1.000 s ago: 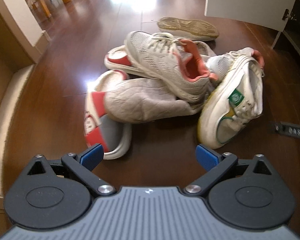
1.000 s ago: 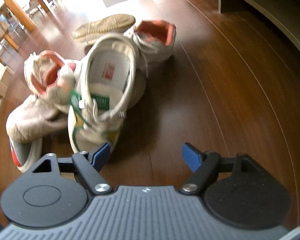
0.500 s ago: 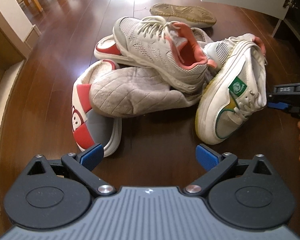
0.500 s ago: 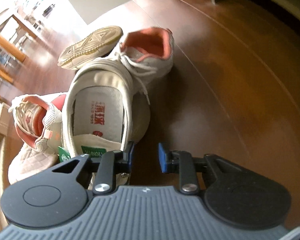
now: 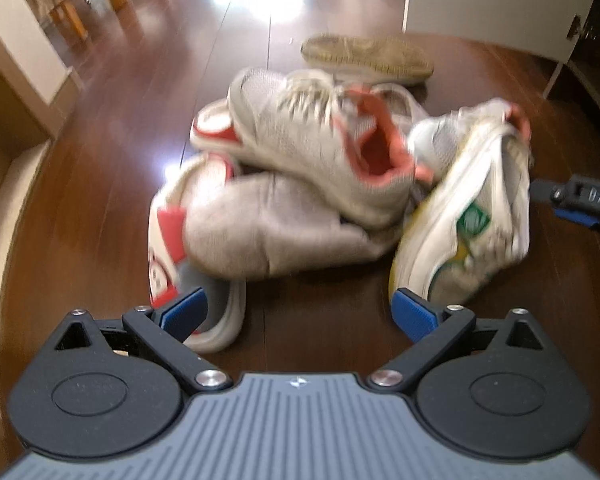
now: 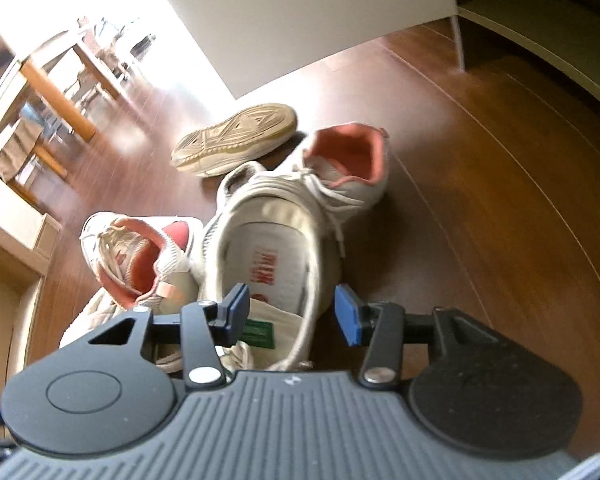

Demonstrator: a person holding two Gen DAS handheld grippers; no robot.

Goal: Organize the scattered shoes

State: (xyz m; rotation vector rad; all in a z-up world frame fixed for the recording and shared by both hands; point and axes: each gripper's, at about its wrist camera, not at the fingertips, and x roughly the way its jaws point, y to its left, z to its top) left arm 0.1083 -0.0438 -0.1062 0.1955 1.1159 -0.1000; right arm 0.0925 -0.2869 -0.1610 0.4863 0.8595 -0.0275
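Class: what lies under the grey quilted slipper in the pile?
Under the grey quilted slipper lies a red-and-white slipper, partly showing. The floor beneath them is hidden.

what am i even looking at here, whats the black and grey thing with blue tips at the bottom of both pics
Those are two hand-held grippers, each with a camera looking along its blue-padded fingers. One picture comes from the left gripper, open and hovering before a pile of shoes on the dark wooden floor. The other comes from the right gripper, whose open jaws straddle the side wall of the white sneaker with the green tongue label, not yet clamped. A pink-lined grey mesh sneaker tops the pile; a tan-soled shoe lies overturned behind.
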